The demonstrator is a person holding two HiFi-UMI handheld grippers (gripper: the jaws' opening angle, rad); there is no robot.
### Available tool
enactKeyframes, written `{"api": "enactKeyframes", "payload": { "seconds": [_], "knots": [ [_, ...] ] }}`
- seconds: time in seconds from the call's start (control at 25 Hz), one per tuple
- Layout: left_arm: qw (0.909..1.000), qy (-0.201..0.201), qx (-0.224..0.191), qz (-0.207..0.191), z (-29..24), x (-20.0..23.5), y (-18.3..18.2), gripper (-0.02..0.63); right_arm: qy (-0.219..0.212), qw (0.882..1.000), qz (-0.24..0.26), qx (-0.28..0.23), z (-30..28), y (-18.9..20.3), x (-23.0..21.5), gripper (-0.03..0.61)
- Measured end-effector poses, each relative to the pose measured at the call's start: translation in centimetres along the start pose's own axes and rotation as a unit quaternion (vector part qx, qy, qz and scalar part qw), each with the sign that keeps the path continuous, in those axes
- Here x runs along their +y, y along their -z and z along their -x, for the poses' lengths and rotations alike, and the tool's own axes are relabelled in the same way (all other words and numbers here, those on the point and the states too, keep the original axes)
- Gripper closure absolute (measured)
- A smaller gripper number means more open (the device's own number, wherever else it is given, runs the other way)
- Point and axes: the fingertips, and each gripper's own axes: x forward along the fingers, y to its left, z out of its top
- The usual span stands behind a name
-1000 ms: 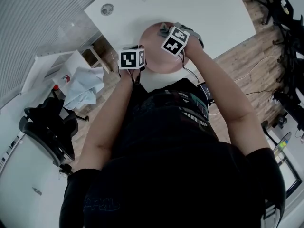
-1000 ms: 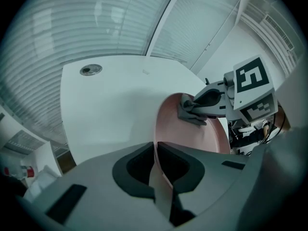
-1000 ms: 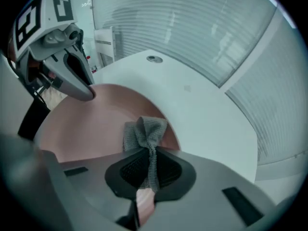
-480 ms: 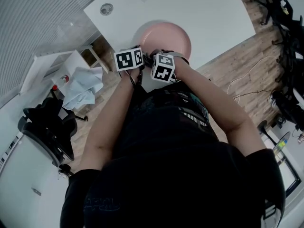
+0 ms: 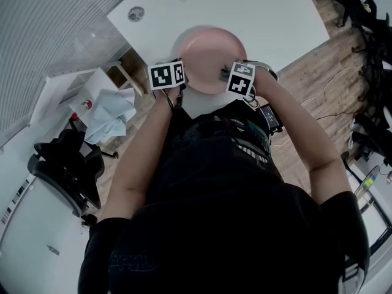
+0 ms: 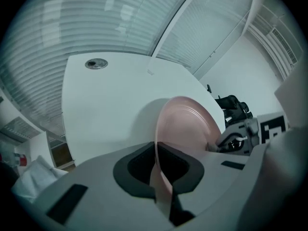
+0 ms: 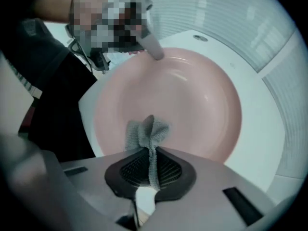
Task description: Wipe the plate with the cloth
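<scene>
A pink plate [image 5: 208, 51] is near the front edge of the white table [image 5: 245, 11]. My left gripper [image 5: 182, 80] is shut on its left rim; in the left gripper view the plate [image 6: 190, 124] runs edge-on between the jaws of the left gripper [image 6: 156, 150]. My right gripper [image 5: 225, 73] points down over the plate's right near part. In the right gripper view the right gripper [image 7: 150, 150] is shut on a grey cloth [image 7: 147, 131], whose bunched end lies on the plate [image 7: 192, 95]. The left gripper's finger [image 7: 154, 47] shows at the far rim.
A round grommet [image 5: 135, 13] sits in the table top at the far left. Left of the table stands a white side stand with a light blue rag [image 5: 110, 112] and a black chair [image 5: 64, 164]. Cables [image 5: 331, 112] lie on the wooden floor at the right.
The right gripper with the cloth swept from the plate's far right to its near left edge, then back to the right. The left gripper kept its hold on the rim.
</scene>
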Motion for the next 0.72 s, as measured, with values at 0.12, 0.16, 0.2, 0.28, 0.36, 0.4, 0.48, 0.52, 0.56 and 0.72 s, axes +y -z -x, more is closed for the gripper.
{"api": "enactKeyframes", "payload": {
  "seconds": [0.12, 0.16, 0.2, 0.28, 0.36, 0.4, 0.48, 0.52, 0.56, 0.72],
  "knots": [
    [0.9999, -0.001, 0.002, -0.014, 0.0, 0.0, 0.0, 0.584, 0.054, 0.998, -0.045, -0.002, 0.6, 0.7, -4.8, 0.544],
    [0.9999, -0.001, 0.003, -0.017, -0.1, 0.0, 0.0, 0.584, 0.074, 0.995, -0.065, -0.012, 0.8, 0.3, -6.4, 0.544],
    [0.9998, 0.0, 0.004, -0.019, -0.1, 0.0, 0.1, 0.584, 0.093, 0.992, -0.082, -0.025, 1.0, -0.3, -7.9, 0.545],
    [0.9998, 0.001, 0.004, -0.019, -0.1, 0.1, 0.0, 0.584, 0.125, 0.985, -0.106, -0.056, 1.4, -2.2, -10.3, 0.545],
    [0.9999, 0.0, 0.002, -0.015, -0.1, 0.1, -0.1, 0.584, 0.149, 0.98, -0.103, -0.081, 1.7, -4.6, -11.8, 0.545],
    [0.9999, 0.0, 0.001, -0.012, -0.1, 0.0, -0.1, 0.584, 0.157, 0.979, -0.092, -0.091, 1.7, -5.9, -12.0, 0.545],
    [1.0, -0.001, -0.001, -0.007, -0.1, -0.1, -0.1, 0.584, 0.156, 0.98, -0.067, -0.107, 1.7, -8.3, -11.3, 0.545],
    [1.0, -0.002, -0.002, -0.004, -0.1, -0.1, -0.1, 0.584, 0.149, 0.98, -0.056, -0.116, 1.6, -9.5, -10.4, 0.545],
    [1.0, -0.002, -0.003, -0.002, -0.1, -0.2, -0.1, 0.584, 0.14, 0.981, -0.044, -0.126, 1.5, -10.6, -9.3, 0.545],
    [0.9999, -0.004, -0.01, 0.008, -0.1, 0.0, -0.1, 0.584, 0.082, 0.984, 0.003, -0.156, 0.6, -13.1, -2.9, 0.545]
  ]
}}
